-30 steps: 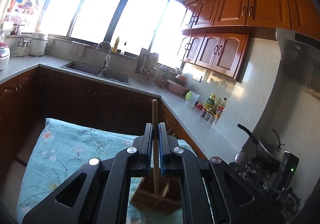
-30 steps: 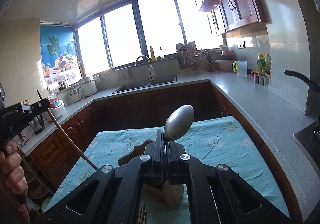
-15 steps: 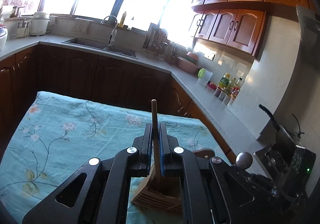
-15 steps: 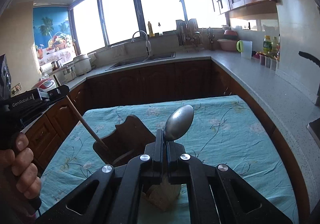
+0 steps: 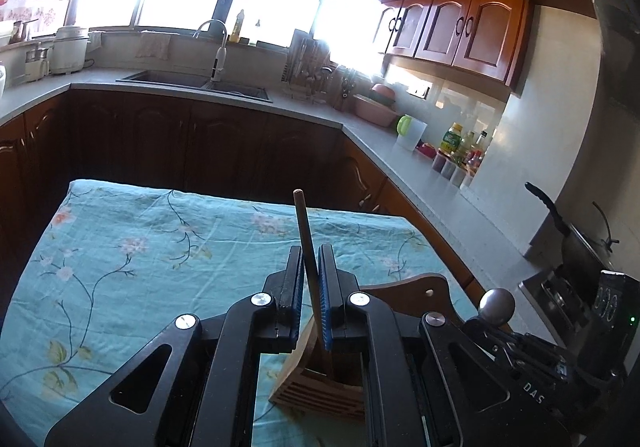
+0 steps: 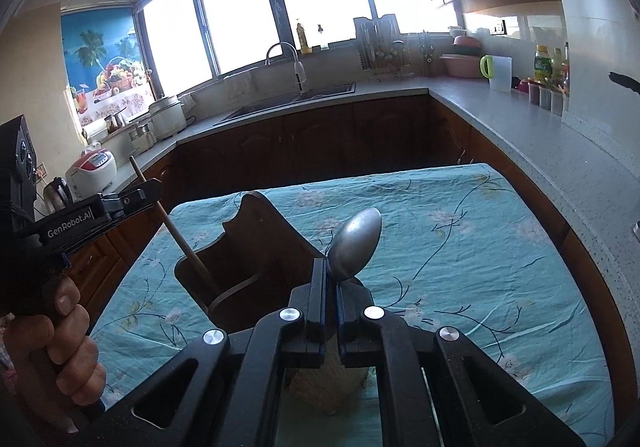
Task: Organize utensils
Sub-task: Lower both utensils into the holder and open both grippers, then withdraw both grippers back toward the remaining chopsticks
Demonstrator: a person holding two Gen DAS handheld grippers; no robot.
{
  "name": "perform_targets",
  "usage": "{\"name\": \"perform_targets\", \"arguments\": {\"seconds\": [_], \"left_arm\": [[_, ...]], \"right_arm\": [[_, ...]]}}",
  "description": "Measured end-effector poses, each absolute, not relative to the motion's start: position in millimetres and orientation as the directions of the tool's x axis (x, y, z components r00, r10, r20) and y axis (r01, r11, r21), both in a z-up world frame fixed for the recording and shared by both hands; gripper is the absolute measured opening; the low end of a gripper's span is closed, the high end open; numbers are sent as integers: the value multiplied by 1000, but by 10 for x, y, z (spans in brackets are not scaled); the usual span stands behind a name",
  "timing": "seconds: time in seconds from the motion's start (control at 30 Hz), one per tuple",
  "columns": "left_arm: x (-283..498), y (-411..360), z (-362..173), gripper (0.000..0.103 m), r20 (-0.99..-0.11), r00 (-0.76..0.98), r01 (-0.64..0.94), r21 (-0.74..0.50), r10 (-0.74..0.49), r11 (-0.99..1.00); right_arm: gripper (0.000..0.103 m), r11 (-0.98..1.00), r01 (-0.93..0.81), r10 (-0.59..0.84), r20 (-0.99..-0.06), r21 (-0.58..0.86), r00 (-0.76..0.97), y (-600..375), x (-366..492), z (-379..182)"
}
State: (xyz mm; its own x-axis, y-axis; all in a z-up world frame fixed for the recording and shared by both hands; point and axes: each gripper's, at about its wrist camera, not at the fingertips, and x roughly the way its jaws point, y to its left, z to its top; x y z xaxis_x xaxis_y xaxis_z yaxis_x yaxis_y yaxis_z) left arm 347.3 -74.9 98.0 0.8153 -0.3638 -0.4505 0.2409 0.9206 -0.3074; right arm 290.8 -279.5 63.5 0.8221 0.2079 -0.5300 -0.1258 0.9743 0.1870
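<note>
The left gripper (image 5: 311, 279) pinches a wooden chopstick (image 5: 305, 243) whose lower end sits inside the wooden utensil holder (image 5: 320, 387). The right gripper (image 6: 329, 287) has its jaws easing apart around a metal spoon (image 6: 354, 243) — bowl up, handle hidden below. Both hang over the holder on the floral tablecloth (image 6: 460, 247); beyond — the kitchen counter (image 6: 500, 115).
</note>
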Motion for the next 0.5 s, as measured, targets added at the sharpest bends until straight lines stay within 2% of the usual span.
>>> {"name": "perform_targets", "arguments": {"seconds": [0.03, 0.1, 0.17, 0.2, 0.23, 0.27, 0.3, 0.37, 0.5], "left_arm": [[3471, -744, 985, 8, -452, 815, 239, -308, -362, 921], [3471, -739, 981, 17, -465, 806, 238, -311, -365, 920], [3453, -707, 977, 47, -472, 805, 224, -320, -360, 920], [3428, -684, 978, 49, -467, 809, 218, -326, -357, 920], [3405, -660, 980, 49, -464, 809, 217, -333, -360, 918], [3382, -636, 982, 51, -465, 806, 218, -341, -366, 914], [3365, -615, 981, 52, -467, 804, 214, -348, -367, 913], [3305, -563, 981, 56, -468, 805, 206, -358, -365, 911], [3131, -443, 964, 70, -478, 813, 175, -343, -332, 923]], "right_arm": [[7, 974, -124, 206, -530, 188, 822, -2796, 2904, 640], [8, 973, -118, 208, -533, 197, 820, -2809, 2901, 641], [10, 971, -113, 211, -532, 211, 820, -2843, 2878, 647], [24, 970, -110, 212, -529, 218, 822, -2866, 2863, 654], [44, 969, -104, 211, -522, 226, 826, -2894, 2836, 669], [52, 967, -100, 209, -513, 233, 833, -2921, 2811, 683], [56, 966, -93, 206, -504, 240, 839, -2948, 2779, 699], [56, 962, -85, 209, -495, 261, 843, -3014, 2722, 724], [72, 953, -68, 208, -473, 295, 856, -3109, 2562, 736]]}}
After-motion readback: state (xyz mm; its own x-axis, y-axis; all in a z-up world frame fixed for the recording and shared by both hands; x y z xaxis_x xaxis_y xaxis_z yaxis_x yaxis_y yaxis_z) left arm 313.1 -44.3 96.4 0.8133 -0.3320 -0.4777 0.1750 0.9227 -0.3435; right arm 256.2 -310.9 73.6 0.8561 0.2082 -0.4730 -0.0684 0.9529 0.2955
